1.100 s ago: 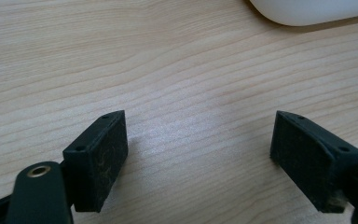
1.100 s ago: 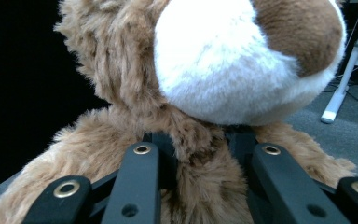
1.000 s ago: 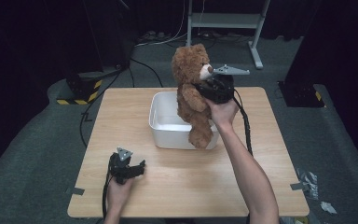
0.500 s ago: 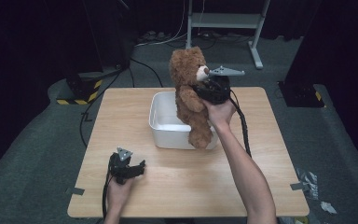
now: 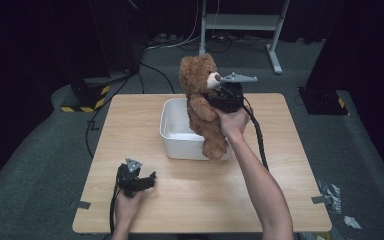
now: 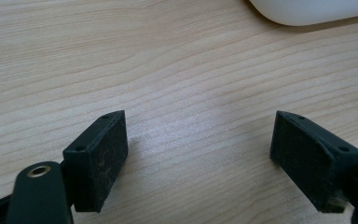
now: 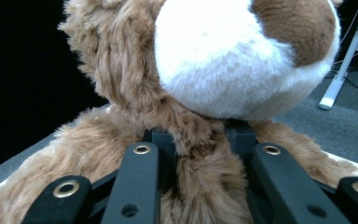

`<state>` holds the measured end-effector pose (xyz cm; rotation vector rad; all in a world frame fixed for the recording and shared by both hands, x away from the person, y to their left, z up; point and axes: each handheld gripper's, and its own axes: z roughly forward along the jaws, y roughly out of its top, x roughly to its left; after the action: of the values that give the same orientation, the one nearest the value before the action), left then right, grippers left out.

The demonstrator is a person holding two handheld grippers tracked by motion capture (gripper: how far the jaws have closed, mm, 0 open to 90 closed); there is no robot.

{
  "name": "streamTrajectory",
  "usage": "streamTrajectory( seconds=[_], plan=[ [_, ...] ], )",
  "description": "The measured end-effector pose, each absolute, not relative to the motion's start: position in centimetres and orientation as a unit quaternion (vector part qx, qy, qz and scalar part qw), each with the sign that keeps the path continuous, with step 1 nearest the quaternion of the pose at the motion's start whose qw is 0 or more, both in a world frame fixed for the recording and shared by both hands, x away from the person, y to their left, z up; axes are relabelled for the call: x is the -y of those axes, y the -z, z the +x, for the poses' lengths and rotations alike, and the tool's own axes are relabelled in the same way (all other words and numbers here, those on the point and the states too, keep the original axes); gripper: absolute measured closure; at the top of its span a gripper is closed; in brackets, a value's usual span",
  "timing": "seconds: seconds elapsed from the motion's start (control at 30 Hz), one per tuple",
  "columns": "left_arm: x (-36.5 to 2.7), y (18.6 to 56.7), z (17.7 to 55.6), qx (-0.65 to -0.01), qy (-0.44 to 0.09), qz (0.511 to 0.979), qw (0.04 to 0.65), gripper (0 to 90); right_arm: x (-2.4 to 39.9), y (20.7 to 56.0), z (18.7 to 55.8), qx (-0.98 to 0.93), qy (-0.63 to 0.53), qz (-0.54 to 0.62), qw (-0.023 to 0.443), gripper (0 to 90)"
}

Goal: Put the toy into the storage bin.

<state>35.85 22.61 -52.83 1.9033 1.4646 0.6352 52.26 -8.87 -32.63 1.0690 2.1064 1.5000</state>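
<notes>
A brown teddy bear (image 5: pixel 202 102) with a white muzzle hangs upright over the white bin (image 5: pixel 172 142), its feet low at the bin's front right corner. My right gripper (image 5: pixel 215 97) is shut on the bear's neck from the right; in the right gripper view the jaws pinch the fur (image 7: pixel 200 154) just under the muzzle (image 7: pixel 223 60). My left gripper (image 5: pixel 147 179) rests low on the table near the front left. Its jaws stand open over bare wood (image 6: pixel 196 135), nothing between them.
The wooden table (image 5: pixel 290 200) has room at its right and front. The bin's rounded corner (image 6: pixel 307 11) lies ahead of the left gripper. Cables, a yellow-black striped base (image 5: pixel 82 105) and a white stand's legs (image 5: pixel 275 55) lie on the dark floor behind.
The right hand has shifted the bear slightly left, over the bin. The left gripper has kept still.
</notes>
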Motion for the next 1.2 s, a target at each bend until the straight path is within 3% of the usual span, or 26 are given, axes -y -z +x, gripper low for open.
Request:
streamTrajectory(
  seconds=[1.2],
  plan=[
    [-22.6,52.8,35.9,-0.558,-0.242,0.725,0.323,18.7,8.0,33.8,52.9,-0.752,-0.512,0.383,0.161,71.6]
  ],
)
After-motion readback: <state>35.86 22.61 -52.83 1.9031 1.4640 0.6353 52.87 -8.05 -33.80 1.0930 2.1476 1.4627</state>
